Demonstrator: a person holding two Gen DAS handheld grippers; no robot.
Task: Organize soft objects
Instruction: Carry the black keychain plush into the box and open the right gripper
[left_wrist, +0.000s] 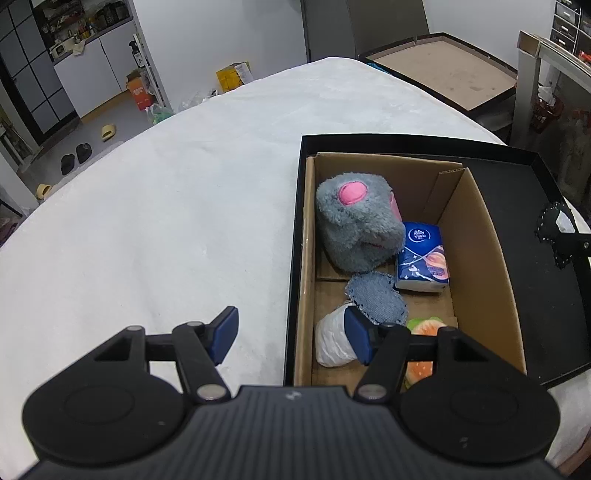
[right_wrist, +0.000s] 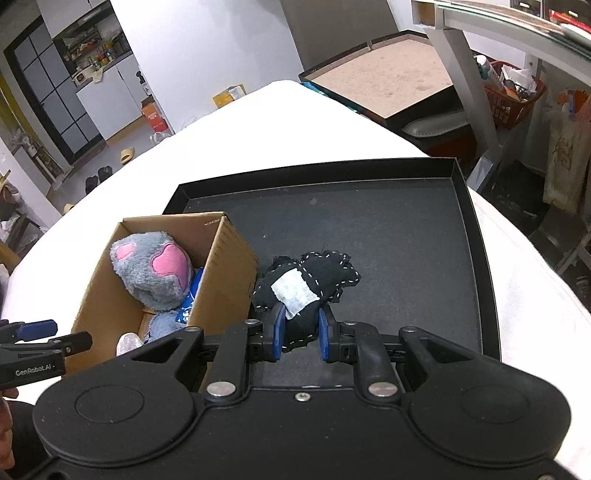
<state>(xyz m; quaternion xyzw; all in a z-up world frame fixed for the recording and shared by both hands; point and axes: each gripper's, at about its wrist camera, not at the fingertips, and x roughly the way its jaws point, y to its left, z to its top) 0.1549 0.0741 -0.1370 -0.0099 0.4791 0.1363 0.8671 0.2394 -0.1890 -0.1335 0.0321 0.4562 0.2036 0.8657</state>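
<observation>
Black stitched fabric pouch with a white label (right_wrist: 308, 286) sits pinched between the blue pads of our right tool (right_wrist: 300, 334), low over the shallow black tray (right_wrist: 406, 229), just to the right of the brown cardboard box (right_wrist: 221, 280). Our right tool points forward and slightly down, with the pouch's lower end clamped and the rest bulging out ahead of the pads.

Our left tool (left_wrist: 291, 334) hovers over the near left wall of the cardboard box, its jaws spread wide with nothing between them: one pad is outside the box above the white cloth-covered surface (left_wrist: 147, 221), the other above the box interior.

Inside the box we see a grey plush toy with pink patches (left_wrist: 354, 225), a blue tissue packet (left_wrist: 423, 258), a round denim patch (left_wrist: 376, 299), a white wrapped bundle (left_wrist: 332, 343) partly covered by the left tool's pad, and an orange and green soft item (left_wrist: 424, 328) mostly hidden behind the tool, too obscured to identify.
</observation>
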